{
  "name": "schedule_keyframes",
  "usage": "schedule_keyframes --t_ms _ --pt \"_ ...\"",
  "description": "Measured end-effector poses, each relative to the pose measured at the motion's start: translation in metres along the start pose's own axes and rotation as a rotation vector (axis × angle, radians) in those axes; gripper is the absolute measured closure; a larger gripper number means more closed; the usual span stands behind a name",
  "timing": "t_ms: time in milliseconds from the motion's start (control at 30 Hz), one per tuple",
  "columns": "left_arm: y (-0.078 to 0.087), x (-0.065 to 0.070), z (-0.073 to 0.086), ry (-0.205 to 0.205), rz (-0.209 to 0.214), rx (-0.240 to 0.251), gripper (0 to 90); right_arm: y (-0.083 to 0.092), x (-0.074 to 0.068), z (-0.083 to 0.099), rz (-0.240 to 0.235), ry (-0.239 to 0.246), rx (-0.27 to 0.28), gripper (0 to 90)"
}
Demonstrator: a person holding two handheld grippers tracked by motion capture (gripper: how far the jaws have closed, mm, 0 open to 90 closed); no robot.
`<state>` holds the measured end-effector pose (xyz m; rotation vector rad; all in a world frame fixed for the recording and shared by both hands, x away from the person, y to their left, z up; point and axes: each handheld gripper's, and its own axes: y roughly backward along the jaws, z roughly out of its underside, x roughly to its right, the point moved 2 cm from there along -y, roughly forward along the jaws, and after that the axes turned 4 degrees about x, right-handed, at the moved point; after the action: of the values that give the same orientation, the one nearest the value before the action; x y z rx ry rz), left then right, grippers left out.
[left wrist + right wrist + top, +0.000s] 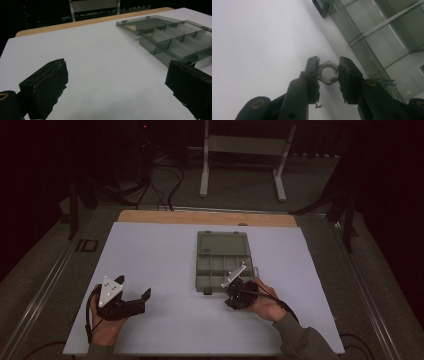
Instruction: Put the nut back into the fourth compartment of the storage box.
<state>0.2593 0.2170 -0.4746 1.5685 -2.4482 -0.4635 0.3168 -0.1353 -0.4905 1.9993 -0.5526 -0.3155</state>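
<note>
Black jaws of the right claw (329, 72) are pinching a steel nut (328, 73) by its flats, just short of the open divided box (387, 37), which is lying ahead and to their right. Judging by this, the nut wants lowering squarely over one compartment before letting go. Left claw (115, 82) is resting wide open, holding nothing.

The left gripper (117, 87) has its jaws wide apart over the white table (100, 62). A clear compartment box (175, 40) lies open at far right.
</note>
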Motion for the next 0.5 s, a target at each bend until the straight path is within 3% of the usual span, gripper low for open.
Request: schedule_keyframes --t_ms 500 --pt "0.0001 0.0003 -0.0001 -0.001 0.000 0.000 4.2 0.0106 0.0004 -0.0060 0.001 0.010 0.017 70.4"
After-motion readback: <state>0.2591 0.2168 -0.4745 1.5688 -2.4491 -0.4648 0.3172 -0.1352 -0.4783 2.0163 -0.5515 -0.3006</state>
